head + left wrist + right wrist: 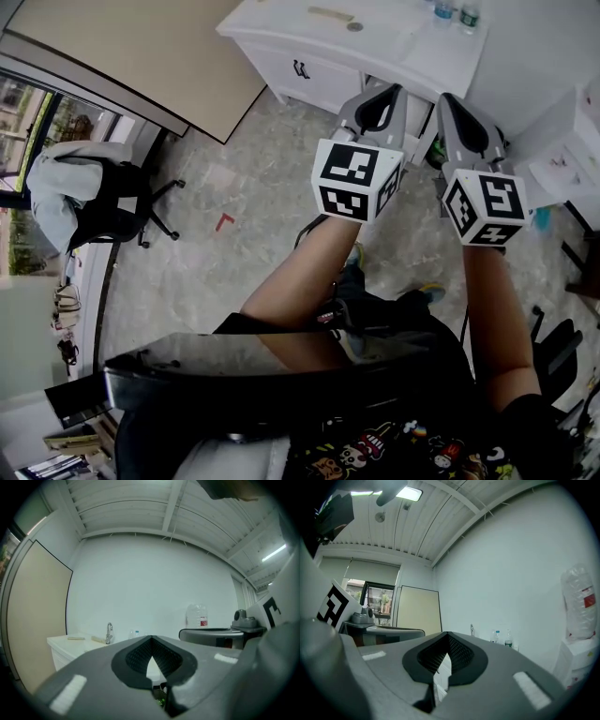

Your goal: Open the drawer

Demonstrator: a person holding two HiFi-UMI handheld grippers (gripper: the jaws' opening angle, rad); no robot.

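A white sink cabinet (pixel 323 80) stands at the far side of the floor, and its front carries a dark handle (pixel 300 68). The front is closed. My left gripper (pixel 386 92) and right gripper (pixel 447 99) are held side by side in the air, short of the cabinet and touching nothing. Both are shut and empty. In the left gripper view the left gripper (pixel 151 642) points above the counter with its faucet (pixel 108 633). The right gripper (pixel 447 637) faces the white wall, with the cabinet's edge showing below its tips.
Two water bottles (pixel 457 11) stand on the counter. A white water dispenser (pixel 562 141) with its jug (pixel 580 604) is at the right. An office chair draped with a grey jacket (pixel 75 192) stands far left. A beige panel (pixel 141 56) leans nearby, and a red mark (pixel 223 221) is on the floor.
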